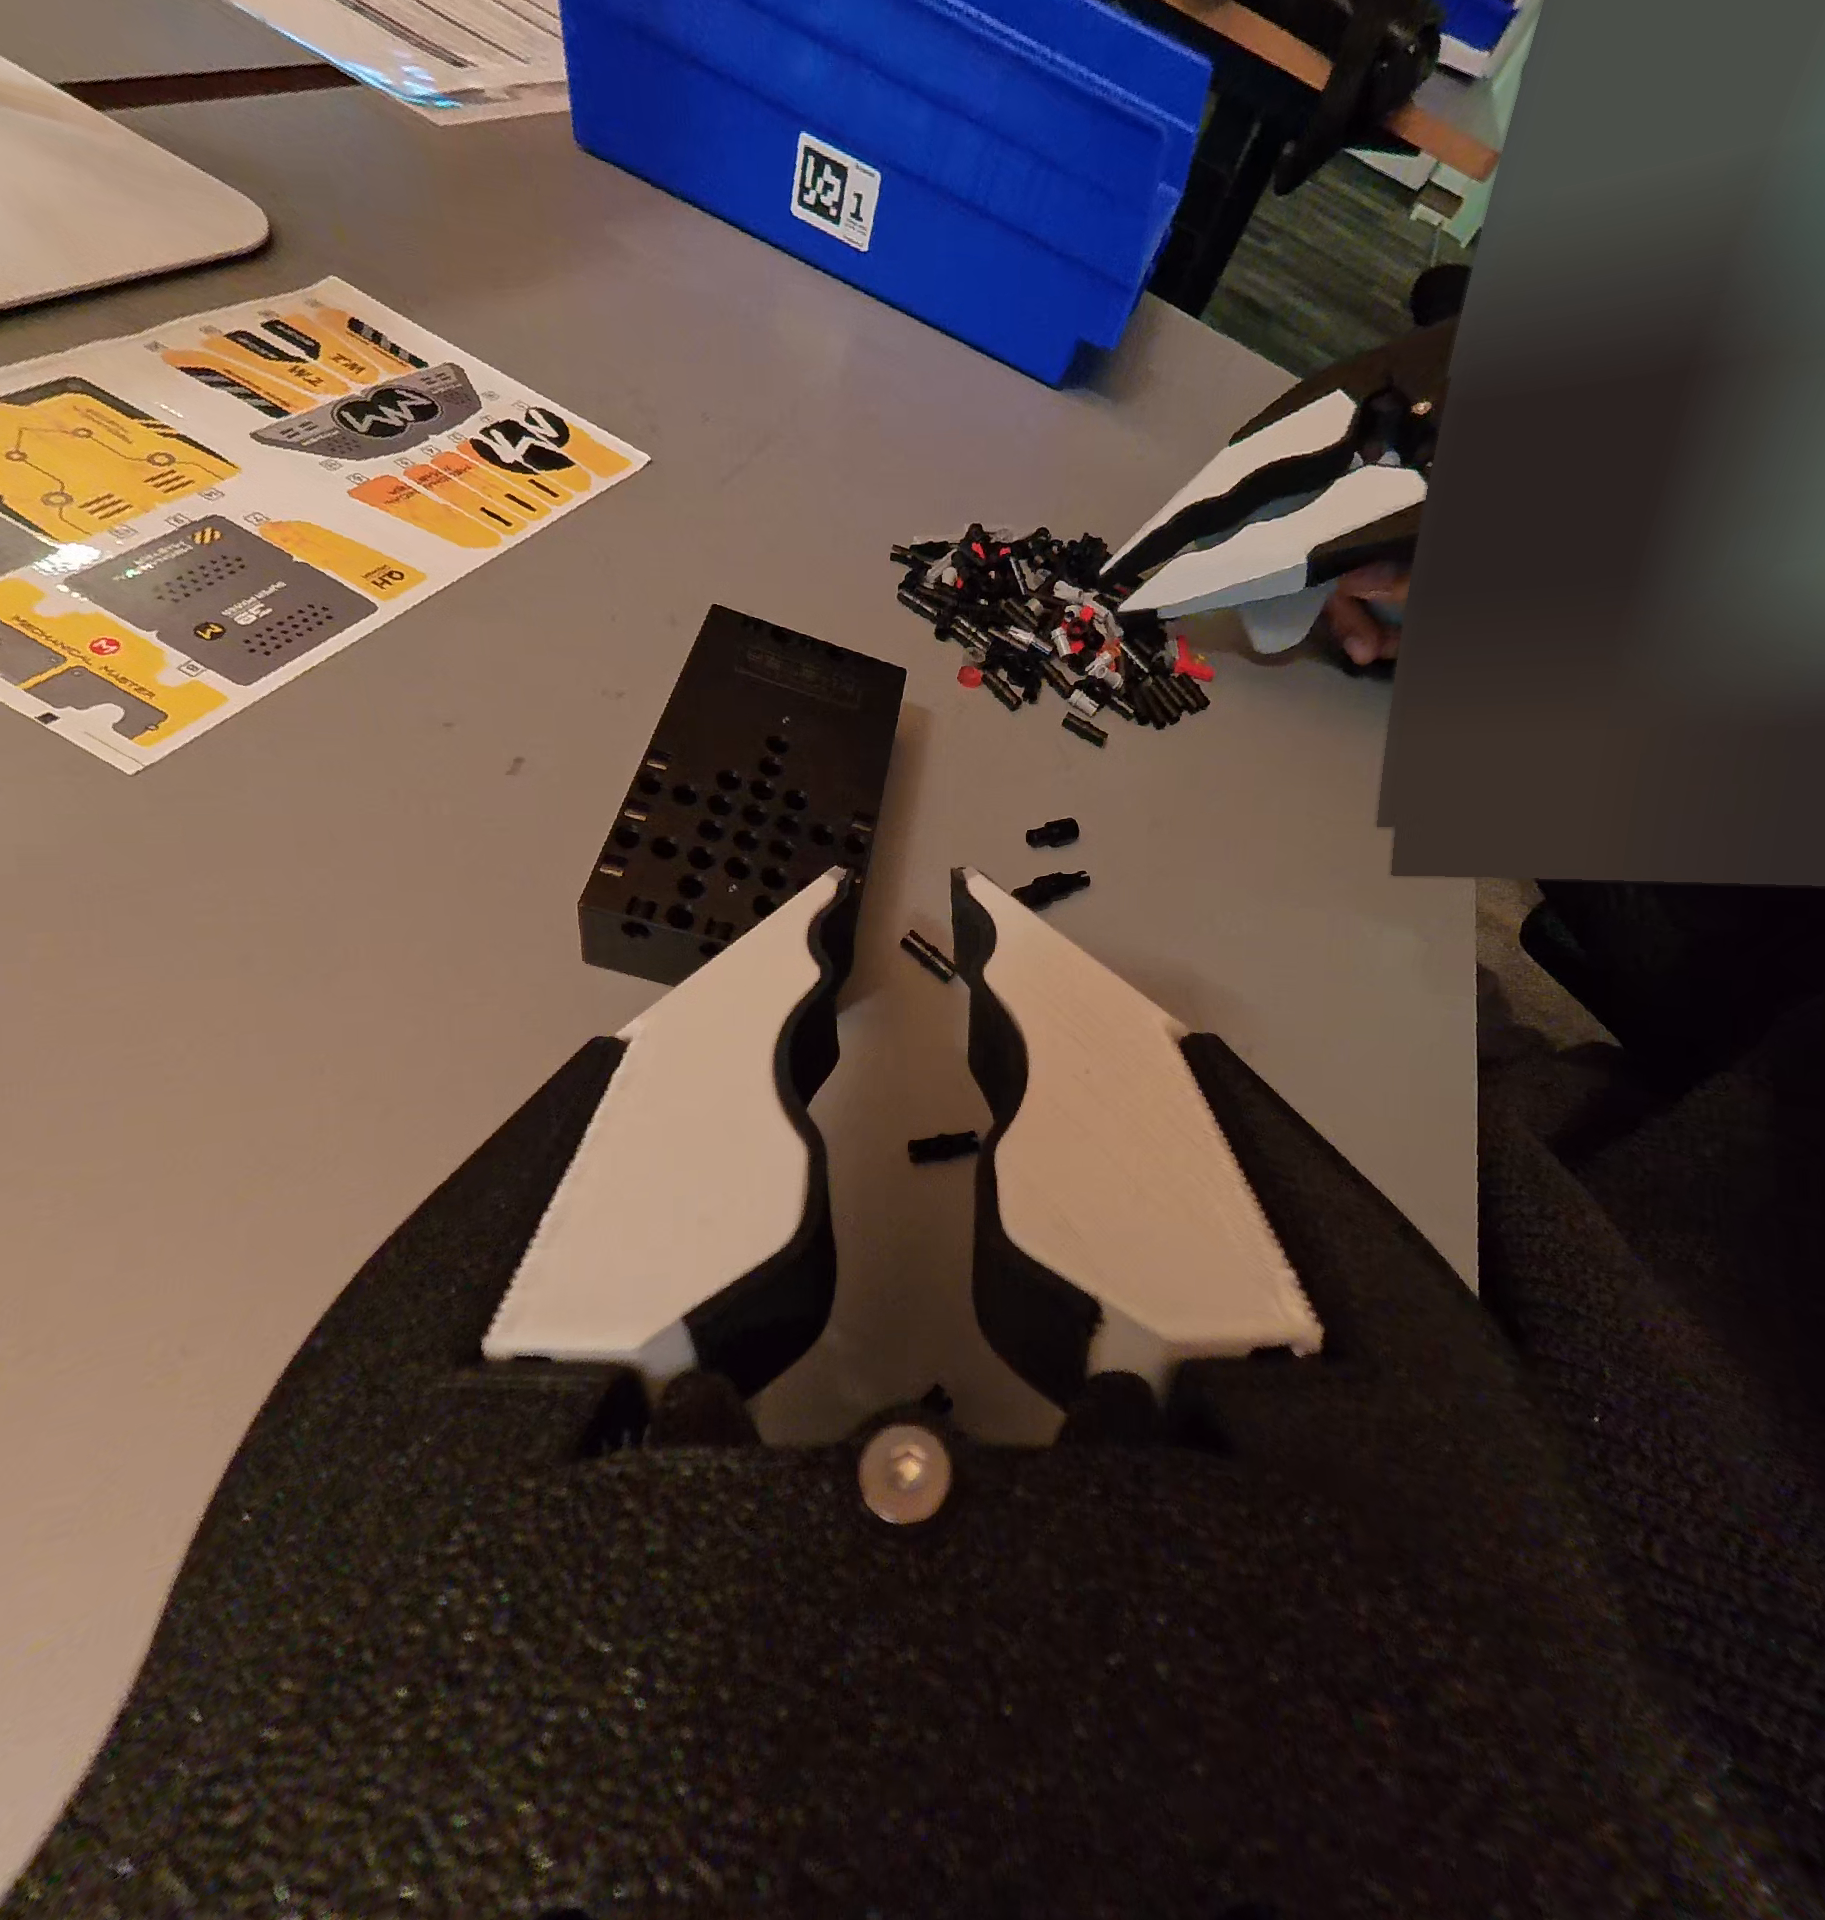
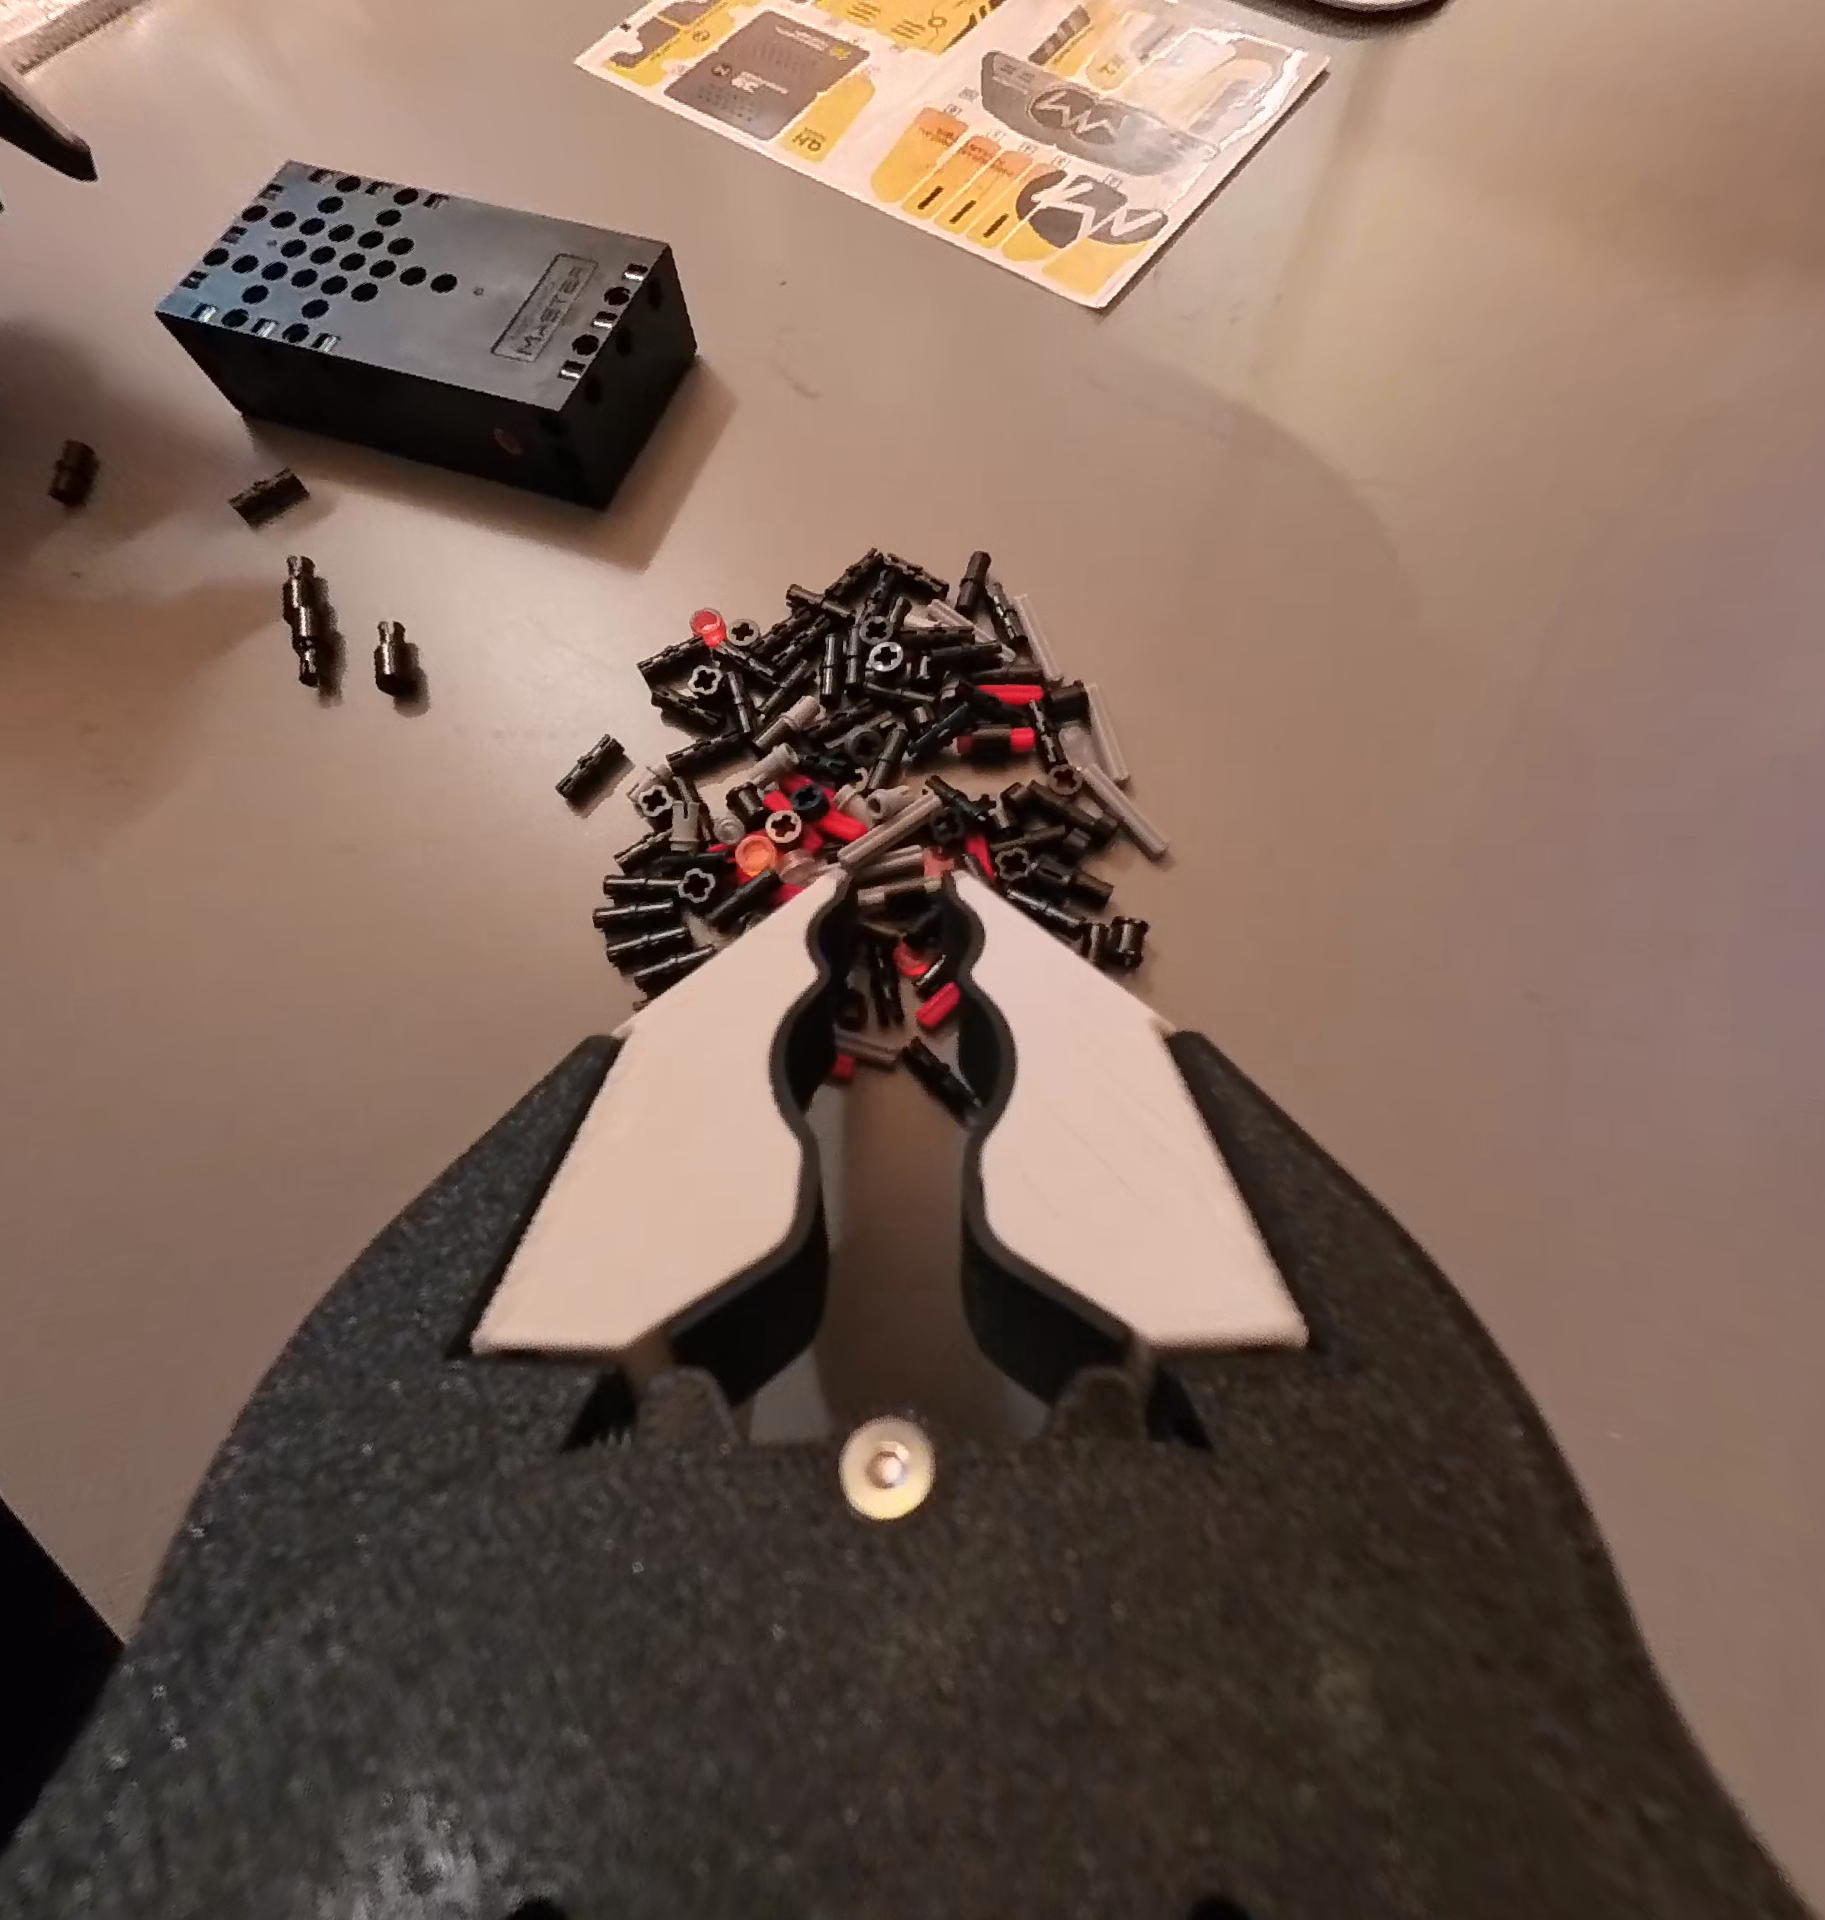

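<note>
sticker sheet, blue bin, grey table

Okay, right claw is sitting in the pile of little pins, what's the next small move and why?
Probably shut the right claw gently. Its jaws stand open with the tips down in the pile of pins, and grey and black pieces lie between them, so a light squeeze would likely catch one. Nothing is gripped yet.

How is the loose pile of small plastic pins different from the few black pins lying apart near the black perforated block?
The loose pile of small plastic pins is heaped and mixes black, grey and red pieces; the few separate black pins are all black and lie singly, spaced apart. The right hand-held gripper reaches into the pile; none touches the separate pins. Both rest on the grey table.
</note>
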`<action>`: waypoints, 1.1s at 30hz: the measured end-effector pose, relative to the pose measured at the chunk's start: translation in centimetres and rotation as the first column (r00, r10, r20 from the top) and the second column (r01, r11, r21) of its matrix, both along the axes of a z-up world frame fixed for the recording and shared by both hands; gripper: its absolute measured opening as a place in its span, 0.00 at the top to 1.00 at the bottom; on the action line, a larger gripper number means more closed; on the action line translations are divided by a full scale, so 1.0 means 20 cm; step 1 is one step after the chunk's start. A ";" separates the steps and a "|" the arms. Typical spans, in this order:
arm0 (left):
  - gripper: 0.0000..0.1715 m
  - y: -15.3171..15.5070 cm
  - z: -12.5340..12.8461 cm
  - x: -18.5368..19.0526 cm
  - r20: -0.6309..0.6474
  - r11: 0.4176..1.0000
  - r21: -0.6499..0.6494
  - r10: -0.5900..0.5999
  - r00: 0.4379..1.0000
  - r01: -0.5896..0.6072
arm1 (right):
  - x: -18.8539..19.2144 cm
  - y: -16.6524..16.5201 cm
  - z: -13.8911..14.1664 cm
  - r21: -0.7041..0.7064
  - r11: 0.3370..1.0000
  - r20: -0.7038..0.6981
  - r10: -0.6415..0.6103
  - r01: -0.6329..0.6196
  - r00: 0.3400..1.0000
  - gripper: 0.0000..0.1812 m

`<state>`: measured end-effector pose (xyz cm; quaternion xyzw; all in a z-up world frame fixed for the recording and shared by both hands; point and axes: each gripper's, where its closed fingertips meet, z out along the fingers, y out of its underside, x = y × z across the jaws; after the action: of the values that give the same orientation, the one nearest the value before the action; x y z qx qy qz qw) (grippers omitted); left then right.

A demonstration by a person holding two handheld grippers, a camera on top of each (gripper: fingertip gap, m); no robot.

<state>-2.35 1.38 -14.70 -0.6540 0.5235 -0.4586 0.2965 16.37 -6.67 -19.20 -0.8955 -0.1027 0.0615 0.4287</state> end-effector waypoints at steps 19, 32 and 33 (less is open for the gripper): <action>0.90 0.00 -0.01 0.00 -0.006 1.000 0.002 -0.003 1.000 0.003 | -0.02 -0.01 0.05 0.054 0.998 -0.065 0.035 -0.032 0.997 0.91; 0.90 0.00 0.00 0.00 0.000 1.000 0.002 -0.002 1.000 0.002 | -0.08 -0.05 -0.02 -0.034 0.993 -0.049 0.114 -0.116 0.992 0.93; 0.90 0.00 0.00 0.00 0.002 1.000 0.002 -0.002 1.000 0.002 | -0.08 -0.05 -0.02 -0.036 0.992 -0.066 0.118 -0.121 0.991 0.93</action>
<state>-2.38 1.30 -14.71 -0.6528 0.5243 -0.4591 0.2970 14.69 -7.73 -19.52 -0.8937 -0.1410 0.1177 0.4095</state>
